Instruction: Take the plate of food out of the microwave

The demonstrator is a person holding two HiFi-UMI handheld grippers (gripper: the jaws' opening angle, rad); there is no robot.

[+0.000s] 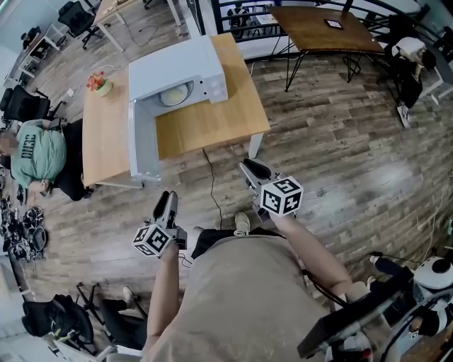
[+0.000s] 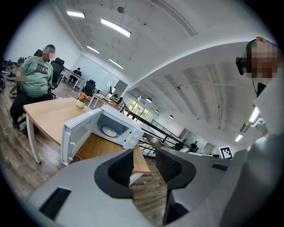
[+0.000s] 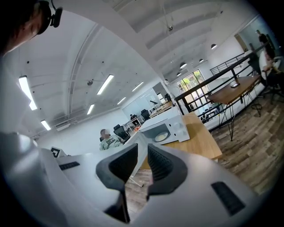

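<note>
The plate (image 1: 175,94) lies inside the microwave (image 1: 185,65), which stands on the table (image 1: 212,126).

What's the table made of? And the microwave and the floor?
The table looks like wood or wood-look laminate: light tan, smooth, with faint grain. The microwave seems to be painted metal or plastic: a plain white, matte shell. The floor looks like wood planks or plank-pattern vinyl: brown-grey strips with seams.

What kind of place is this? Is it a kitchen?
Probably an open office, not a kitchen: office chairs stand behind, a person sits nearby, and the microwave sits on a wooden table.
</note>
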